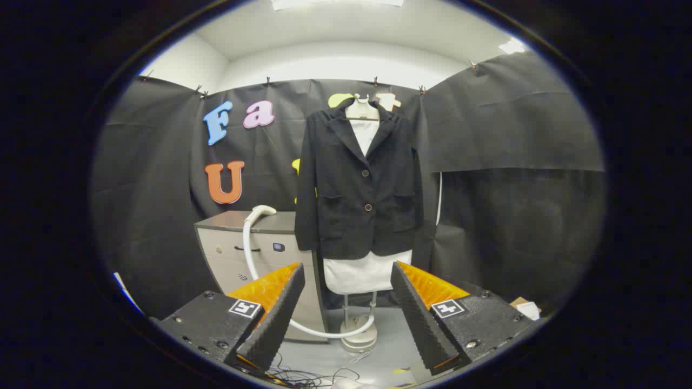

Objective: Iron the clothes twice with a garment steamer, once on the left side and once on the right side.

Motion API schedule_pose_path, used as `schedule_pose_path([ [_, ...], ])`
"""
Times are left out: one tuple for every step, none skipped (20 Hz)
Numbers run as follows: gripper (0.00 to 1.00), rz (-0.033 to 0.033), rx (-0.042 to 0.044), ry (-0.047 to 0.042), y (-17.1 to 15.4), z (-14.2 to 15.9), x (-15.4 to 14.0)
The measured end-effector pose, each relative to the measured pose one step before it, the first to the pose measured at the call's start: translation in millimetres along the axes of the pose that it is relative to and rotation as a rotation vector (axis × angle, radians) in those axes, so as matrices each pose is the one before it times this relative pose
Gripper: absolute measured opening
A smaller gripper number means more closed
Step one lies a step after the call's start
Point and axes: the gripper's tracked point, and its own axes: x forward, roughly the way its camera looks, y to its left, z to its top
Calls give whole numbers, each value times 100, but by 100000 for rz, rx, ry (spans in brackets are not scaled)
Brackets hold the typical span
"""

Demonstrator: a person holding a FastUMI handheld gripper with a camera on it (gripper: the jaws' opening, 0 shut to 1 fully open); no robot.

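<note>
Black-cloth booth, pale floor. We see the gripper (347,281) spread wide, nothing between the fingers. Straight ahead beyond them: black jacket (359,183) over a white garment (365,273), hung on a stand (358,336). Left of it, the steamer head (261,211) lies on a grey cabinet (254,246) (hose (250,254) loops down to the stand's foot, probably touching it). Cables (303,374) lie on the floor below the fingers.

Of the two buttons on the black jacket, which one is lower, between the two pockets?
The lower button: it sits level with the jacket's pockets. The other button is higher, just below the lapels. The open gripper holds nothing.
</note>
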Motion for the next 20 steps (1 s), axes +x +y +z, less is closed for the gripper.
schedule_pose_path([
  [99,-237,23,22,50,-26,42],
  [99,-72,-191,23,62,38,81],
  [99,-165,-132,255,51,-72,74],
  [99,-38,92,128,151,86,96],
  [99,63,182,46,144,46,111],
  [99,-48,-16,-38,106,81,74],
  [99,-175,-1,0,-1,41,109],
  [99,15,45,52,125,10,67],
  [99,-41,142,36,161,27,94],
  [99,-64,261,334,65,93,87],
  [99,175,584,235,173,-41,171],
  [99,-321,577,326,177,71,237],
  [99,-554,274,609,-90,-4,237],
  [99,-143,489,165,93,202,287],
  [99,-42,396,-196,242,316,340],
  [99,82,74,-193,303,531,431],
  [99,185,-224,-208,245,335,551],
  [99,29,-239,290,256,395,626],
  [99,468,71,332,331,354,649],
  [99,1041,237,69,587,612,782],
])
